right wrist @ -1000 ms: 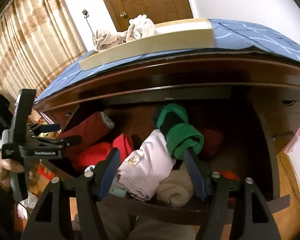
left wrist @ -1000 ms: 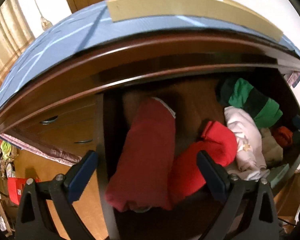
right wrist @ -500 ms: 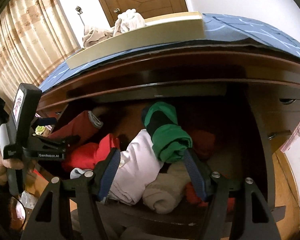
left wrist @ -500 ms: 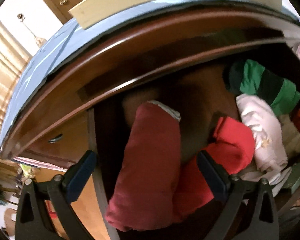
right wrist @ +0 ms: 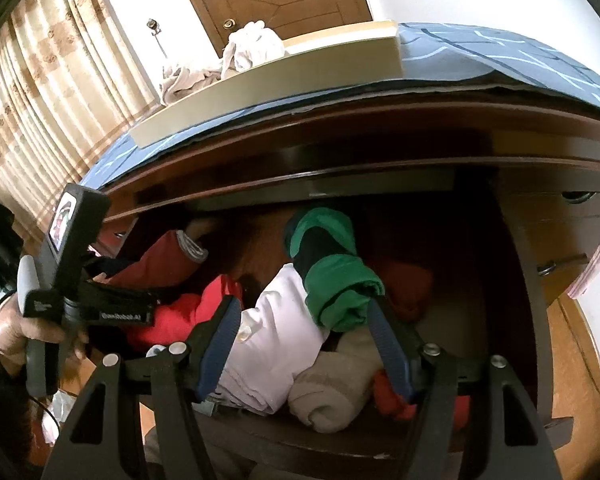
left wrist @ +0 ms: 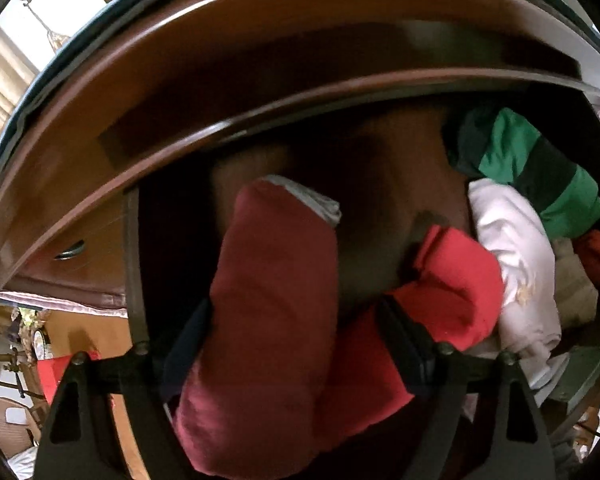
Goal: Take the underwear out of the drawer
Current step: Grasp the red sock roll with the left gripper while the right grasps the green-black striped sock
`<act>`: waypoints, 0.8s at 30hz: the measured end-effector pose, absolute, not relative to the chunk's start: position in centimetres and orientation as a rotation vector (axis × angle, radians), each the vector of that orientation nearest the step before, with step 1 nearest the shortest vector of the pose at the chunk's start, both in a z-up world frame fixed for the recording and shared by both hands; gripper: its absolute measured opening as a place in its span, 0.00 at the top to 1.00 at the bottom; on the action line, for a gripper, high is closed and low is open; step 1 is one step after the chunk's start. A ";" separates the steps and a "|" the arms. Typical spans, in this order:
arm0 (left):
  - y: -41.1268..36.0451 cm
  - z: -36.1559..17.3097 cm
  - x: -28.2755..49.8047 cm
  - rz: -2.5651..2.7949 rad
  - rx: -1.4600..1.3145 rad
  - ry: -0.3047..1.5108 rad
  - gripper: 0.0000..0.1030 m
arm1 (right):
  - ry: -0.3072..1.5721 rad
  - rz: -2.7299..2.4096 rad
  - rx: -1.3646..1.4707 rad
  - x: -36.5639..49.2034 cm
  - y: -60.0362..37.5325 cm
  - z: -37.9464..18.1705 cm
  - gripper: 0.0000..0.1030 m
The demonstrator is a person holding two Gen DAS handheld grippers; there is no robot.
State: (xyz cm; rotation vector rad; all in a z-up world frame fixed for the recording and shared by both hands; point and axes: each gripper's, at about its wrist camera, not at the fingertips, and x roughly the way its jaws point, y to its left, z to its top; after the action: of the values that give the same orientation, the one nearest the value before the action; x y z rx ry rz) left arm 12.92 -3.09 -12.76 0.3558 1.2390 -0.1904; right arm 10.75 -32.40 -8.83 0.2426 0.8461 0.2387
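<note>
Dark red, the rolled underwear (left wrist: 268,320) lies in the open drawer (left wrist: 134,280), between the left gripper's (left wrist: 296,344) spread fingers (left wrist: 400,344); whether the pads touch the cloth cannot be told. A brighter red roll (left wrist: 440,292) presses against its right finger, with a white roll (left wrist: 516,264) and a green roll (left wrist: 532,172) further right. The right gripper (right wrist: 304,340) is also wide open and holds nothing. Its fingers (right wrist: 220,340) straddle the white roll (right wrist: 276,332) and a beige roll (right wrist: 332,388) at the drawer's front, the green roll (right wrist: 332,276) just ahead. To its left, the left gripper (right wrist: 100,300) reaches over the dark red roll (right wrist: 160,260).
</note>
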 end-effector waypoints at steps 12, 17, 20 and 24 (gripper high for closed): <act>-0.5 -11.4 11.3 -0.346 0.126 1.241 0.67 | 0.891 0.222 0.179 12.1 -33.3 -8.8 0.34; -0.5 -12.2 11.7 -0.354 0.111 1.254 0.66 | 0.922 0.268 0.112 14.0 -32.1 -8.4 0.34; -0.4 -12.2 11.9 -0.352 0.138 1.263 0.62 | 0.962 0.291 0.011 15.5 -30.8 -8.5 0.34; -2.2 -12.8 12.2 -0.343 0.210 1.270 0.57 | 1.050 0.334 -0.069 17.9 -29.4 -9.9 0.34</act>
State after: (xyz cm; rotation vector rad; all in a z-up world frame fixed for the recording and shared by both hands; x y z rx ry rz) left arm 12.18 -2.18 -12.83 0.2096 1.2700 -0.3429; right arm 17.85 -29.43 -9.92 -0.0694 1.0498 0.3341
